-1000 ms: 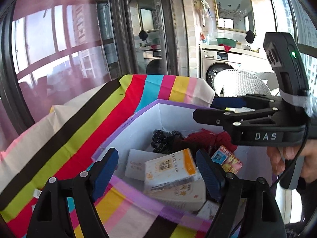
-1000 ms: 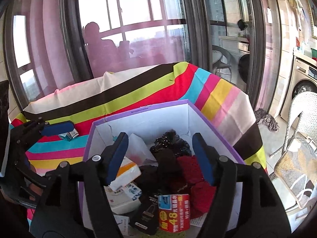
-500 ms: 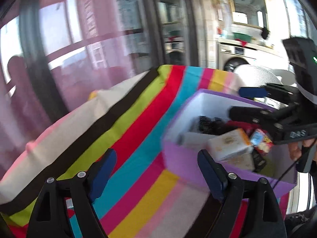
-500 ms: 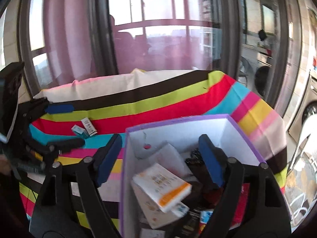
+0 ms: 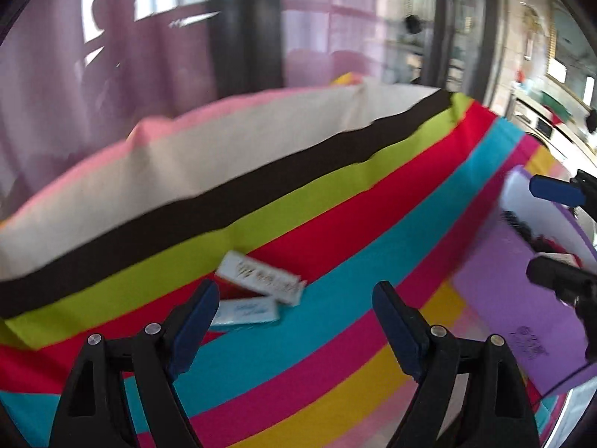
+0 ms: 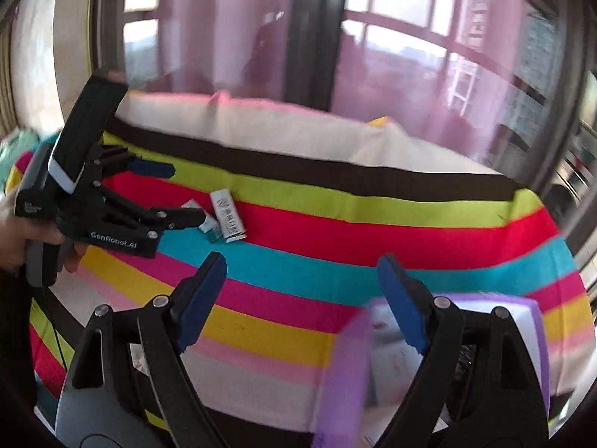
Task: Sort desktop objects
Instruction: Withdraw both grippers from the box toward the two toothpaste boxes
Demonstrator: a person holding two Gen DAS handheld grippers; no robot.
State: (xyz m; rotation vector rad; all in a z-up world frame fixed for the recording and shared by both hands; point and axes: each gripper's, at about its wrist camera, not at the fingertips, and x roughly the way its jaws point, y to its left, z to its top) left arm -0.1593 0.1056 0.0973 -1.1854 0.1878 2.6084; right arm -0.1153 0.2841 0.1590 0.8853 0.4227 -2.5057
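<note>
left gripper (image 5: 294,321): jaws wide, empty, aimed at 2 small flat packets, white (image 5: 261,278) and pale blue (image 5: 246,311), lying on striped tablecloth (image 5: 335,231) | right gripper (image 6: 302,298): jaws opening, empty | purple cardboard box (image 6: 343,369): alongside, likely the sorting bin

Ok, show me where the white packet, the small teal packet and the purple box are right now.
white packet (image 5: 261,278), left wrist view, middle of its printed top face
small teal packet (image 5: 246,311), left wrist view, middle of its label
purple box (image 5: 511,298), left wrist view, its outer purple wall
</note>
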